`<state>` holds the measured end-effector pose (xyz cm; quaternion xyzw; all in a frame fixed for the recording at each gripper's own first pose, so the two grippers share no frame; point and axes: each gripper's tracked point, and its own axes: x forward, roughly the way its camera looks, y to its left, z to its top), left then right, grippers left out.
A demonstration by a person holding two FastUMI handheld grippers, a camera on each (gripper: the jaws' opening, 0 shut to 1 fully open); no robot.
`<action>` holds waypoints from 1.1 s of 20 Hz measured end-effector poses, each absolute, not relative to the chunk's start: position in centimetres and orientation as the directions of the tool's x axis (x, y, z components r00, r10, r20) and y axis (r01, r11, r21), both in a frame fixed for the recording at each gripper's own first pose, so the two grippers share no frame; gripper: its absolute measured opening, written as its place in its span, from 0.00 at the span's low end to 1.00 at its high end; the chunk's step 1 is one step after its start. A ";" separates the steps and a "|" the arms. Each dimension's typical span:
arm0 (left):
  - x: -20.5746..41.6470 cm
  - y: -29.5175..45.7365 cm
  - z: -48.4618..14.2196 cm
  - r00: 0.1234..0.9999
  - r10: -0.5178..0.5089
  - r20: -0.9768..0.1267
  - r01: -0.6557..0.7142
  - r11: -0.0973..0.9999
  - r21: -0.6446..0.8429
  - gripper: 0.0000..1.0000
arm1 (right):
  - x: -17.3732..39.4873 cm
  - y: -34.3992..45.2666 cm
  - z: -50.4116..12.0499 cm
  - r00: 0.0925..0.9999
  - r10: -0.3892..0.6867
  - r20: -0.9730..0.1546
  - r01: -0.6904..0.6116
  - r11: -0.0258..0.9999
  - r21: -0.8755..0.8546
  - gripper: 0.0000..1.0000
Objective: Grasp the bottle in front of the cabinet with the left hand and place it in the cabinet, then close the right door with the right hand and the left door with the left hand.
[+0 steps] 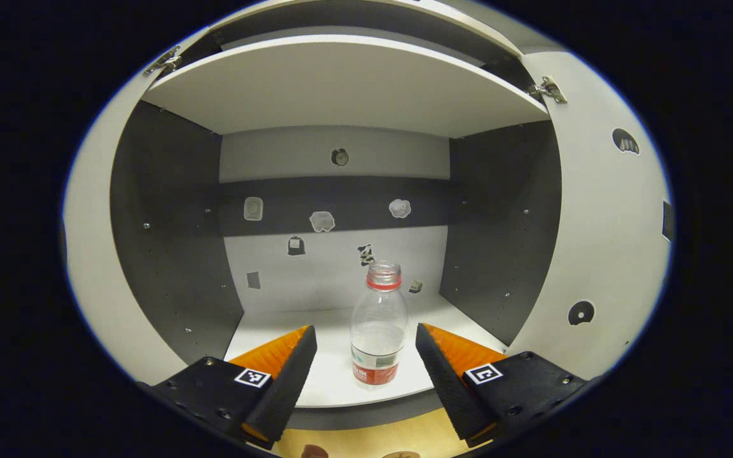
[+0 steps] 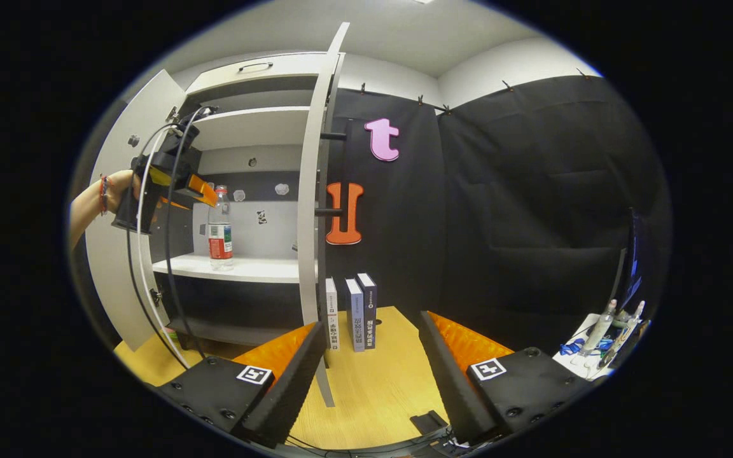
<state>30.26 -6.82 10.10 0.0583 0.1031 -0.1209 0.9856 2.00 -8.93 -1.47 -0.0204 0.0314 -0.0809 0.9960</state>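
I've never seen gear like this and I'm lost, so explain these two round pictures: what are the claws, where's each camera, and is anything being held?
A person holds a two-finger claw in each hand; each carries a fisheye camera looking along its fingers. The left gripper view shows the left claw open, its fingers apart on either side of a plastic bottle standing upright on the cabinet shelf, not gripped. The right gripper view shows the right claw open and empty above a wooden floor, facing the edge of the open right door, with three books standing behind it. Farther off, the hand with the left claw is by the bottle.
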 end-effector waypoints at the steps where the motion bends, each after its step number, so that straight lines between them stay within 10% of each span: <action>1: 29.3 -6.4 10.8 0.953 -0.226 -0.200 0.247 0.965 0.086 0.95 | 2.3 -9.2 -1.0 0.986 -0.160 -0.052 0.157 0.986 -0.053 0.98; 22: 6.2 6.0 15.0 0.997 -0.025 0.075 0.018 0.996 0.091 0.95 | 9.9 -10.4 3.0 0.998 -0.056 -0.032 0.054 0.996 -0.069 0.92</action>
